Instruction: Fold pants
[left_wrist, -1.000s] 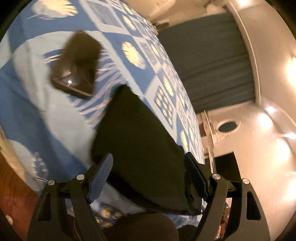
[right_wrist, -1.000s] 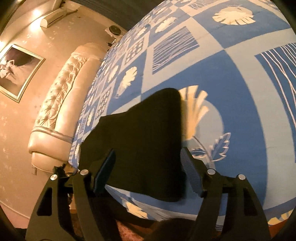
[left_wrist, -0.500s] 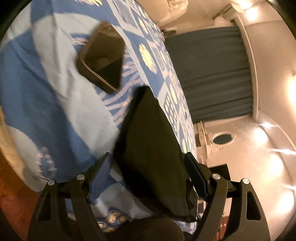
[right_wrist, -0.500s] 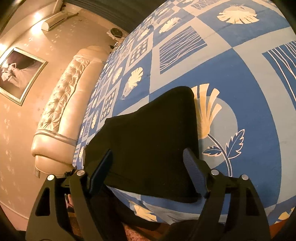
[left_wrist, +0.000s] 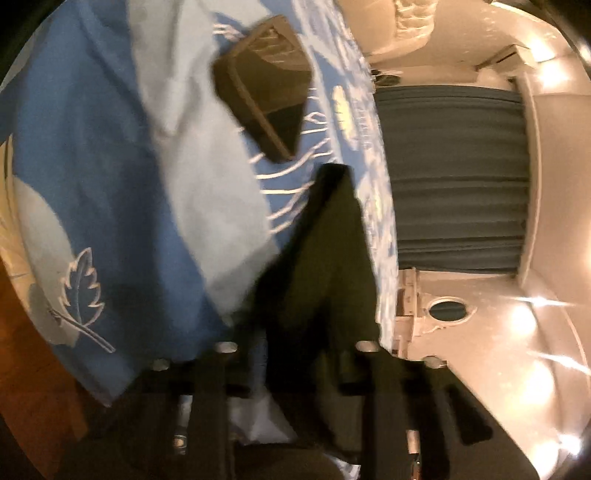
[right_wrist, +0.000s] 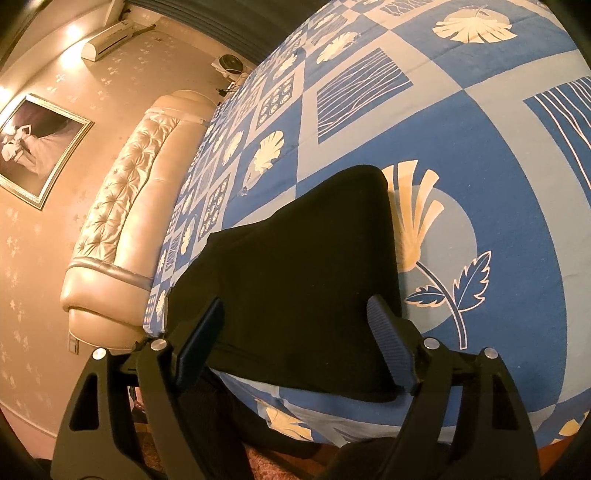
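Observation:
Black pants (right_wrist: 295, 266) lie folded near the front edge of a blue patterned bedspread (right_wrist: 498, 155). My right gripper (right_wrist: 295, 306) stands open, its blue pads on either side of the pants' near edge and apart from the cloth. In the left wrist view the picture is blurred and rolled. There the pants (left_wrist: 332, 251) run away from me, and my left gripper (left_wrist: 299, 369) is closing with the pants' dark cloth pinched between its fingers.
A flat dark rectangular object (left_wrist: 266, 92) lies on the bedspread (left_wrist: 110, 166) beyond the pants. A padded cream headboard (right_wrist: 122, 229) runs along the left. A grey curtain (left_wrist: 458, 177) hangs at the far wall. Wooden floor (left_wrist: 22, 387) shows below the bed edge.
The left gripper rolled, dropped toward the bed and narrowed from wide open onto the pants' cloth. The right gripper stayed put, its fingers a touch wider apart.

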